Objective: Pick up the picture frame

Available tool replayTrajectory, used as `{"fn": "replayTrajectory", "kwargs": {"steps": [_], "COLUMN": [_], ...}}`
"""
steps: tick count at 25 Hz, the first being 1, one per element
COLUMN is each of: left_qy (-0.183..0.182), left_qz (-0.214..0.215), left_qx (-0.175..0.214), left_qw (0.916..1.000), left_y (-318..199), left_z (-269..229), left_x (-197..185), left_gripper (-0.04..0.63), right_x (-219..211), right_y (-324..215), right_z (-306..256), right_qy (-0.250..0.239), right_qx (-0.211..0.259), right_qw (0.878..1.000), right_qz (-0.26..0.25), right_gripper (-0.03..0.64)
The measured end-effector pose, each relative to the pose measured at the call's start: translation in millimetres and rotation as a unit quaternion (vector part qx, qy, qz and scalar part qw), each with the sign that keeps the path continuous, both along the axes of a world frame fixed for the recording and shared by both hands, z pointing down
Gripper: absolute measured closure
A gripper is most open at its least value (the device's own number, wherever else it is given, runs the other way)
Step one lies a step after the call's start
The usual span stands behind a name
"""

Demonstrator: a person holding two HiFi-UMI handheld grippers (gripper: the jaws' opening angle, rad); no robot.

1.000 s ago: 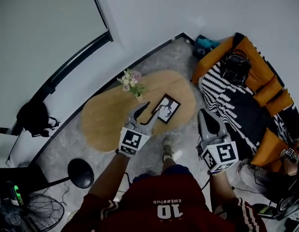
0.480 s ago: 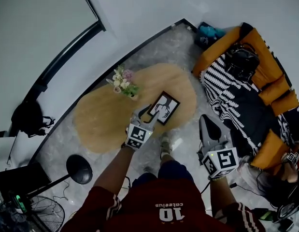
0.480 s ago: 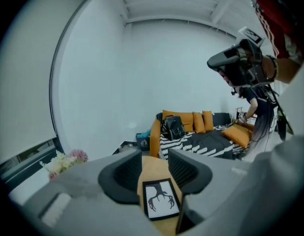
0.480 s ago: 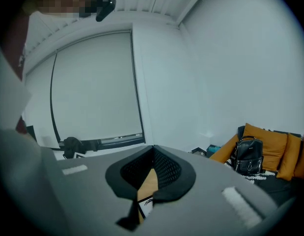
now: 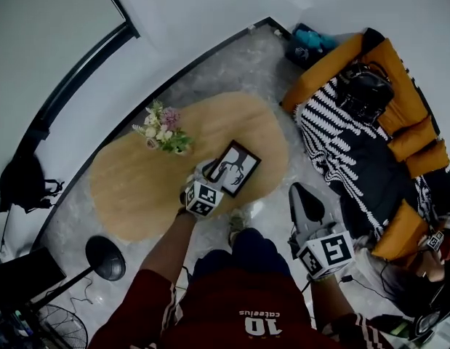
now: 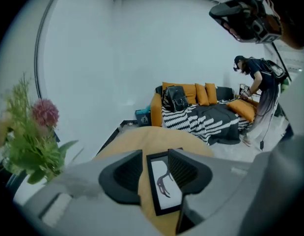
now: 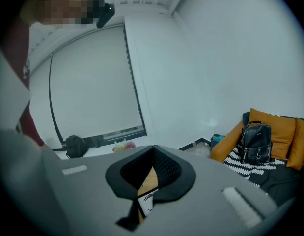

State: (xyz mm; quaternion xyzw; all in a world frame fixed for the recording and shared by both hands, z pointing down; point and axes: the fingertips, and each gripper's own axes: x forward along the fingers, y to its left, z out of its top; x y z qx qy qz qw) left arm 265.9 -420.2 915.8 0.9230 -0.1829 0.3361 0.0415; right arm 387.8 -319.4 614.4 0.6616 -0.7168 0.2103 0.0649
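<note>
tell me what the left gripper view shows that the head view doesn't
Only the left gripper view: the left gripper has its fingers apart, with the near end of the picture frame in the gap between them.
Only the head view: the right gripper, held off the table over the floor, and a round black stand base.
Both: the frame lying on the wooden table, the flowers, and the sofa with orange cushions and a black backpack.

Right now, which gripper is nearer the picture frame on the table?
Left. The left gripper is at the picture frame, its open jaws either side of one edge; the right gripper hangs apart, off the table.
</note>
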Motion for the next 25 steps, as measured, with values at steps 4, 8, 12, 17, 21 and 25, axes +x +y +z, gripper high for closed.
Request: {"fn": "replayTrajectory", "kwargs": {"steps": [4,8,12,17,21,25], "left_qy": [-0.037,-0.063,-0.080,-0.104,-0.120,-0.113], "left_qz": [-0.008,-0.014,-0.016,-0.019,-0.011,-0.022], "left_qx": [-0.013,-0.027,-0.042,-0.051,-0.080,-0.101], "left_qw": [0.9992,0.9976,0.9958,0.9931,0.9895,0.9882], "left_y": [-8.3,-16.0,-18.2,-25.8,-18.2,-15.4], "left_z": [55.4,98.2,129.0,151.8,160.5,162.3], "left_x": [-1.0,-2.5,-2.9,-8.7,-5.6,-4.8], "left_gripper": [0.433,0.433,0.433,0.428,0.453,0.469], "right_x": [15.0,22.2,27.5,33.0,30.6,25.1], "right_y": [-2.0,7.0,16.2,18.5,15.5,4.9], "right_z": [27.1,56.9,76.8,85.5,87.2,86.3], "right_qy": [0.005,-0.006,-0.001,-0.020,-0.016,-0.027], "right_qx": [-0.005,-0.023,-0.036,-0.046,-0.049,-0.048], "right_qw": [1.000,1.000,0.999,0.998,0.998,0.998], "right_qz": [0.007,0.018,0.022,0.039,0.033,0.032], "right_gripper": [0.623,0.623,0.623,0.623,0.623,0.623]}}
